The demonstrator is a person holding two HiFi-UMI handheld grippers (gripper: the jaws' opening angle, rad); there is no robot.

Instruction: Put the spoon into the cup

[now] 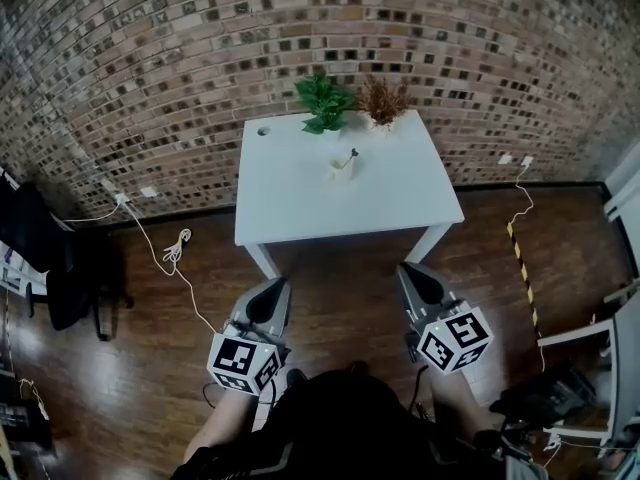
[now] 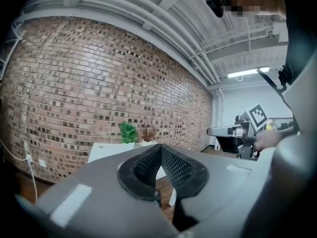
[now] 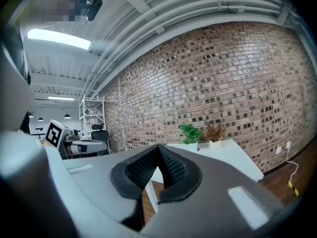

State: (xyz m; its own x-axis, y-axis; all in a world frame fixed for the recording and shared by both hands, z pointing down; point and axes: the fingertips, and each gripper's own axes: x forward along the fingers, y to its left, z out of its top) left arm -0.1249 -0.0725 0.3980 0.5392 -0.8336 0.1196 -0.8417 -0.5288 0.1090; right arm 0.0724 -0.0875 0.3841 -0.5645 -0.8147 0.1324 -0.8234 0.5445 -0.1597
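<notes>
A small pale cup stands near the middle of the white table, far ahead of me. A thin dark handle, seemingly the spoon, sticks up out of the cup. Both grippers hover over the wooden floor, short of the table's front edge and pointing toward it. My left gripper is shut with nothing between its ribbed pads. My right gripper is shut and empty too, its pads meeting at the tip. From both gripper views the cup is too small to make out on the table.
A green plant and a brown dried plant stand at the table's back edge by the brick wall. White cables trail on the floor at left beside a black chair. Yellow-black tape and white furniture lie at right.
</notes>
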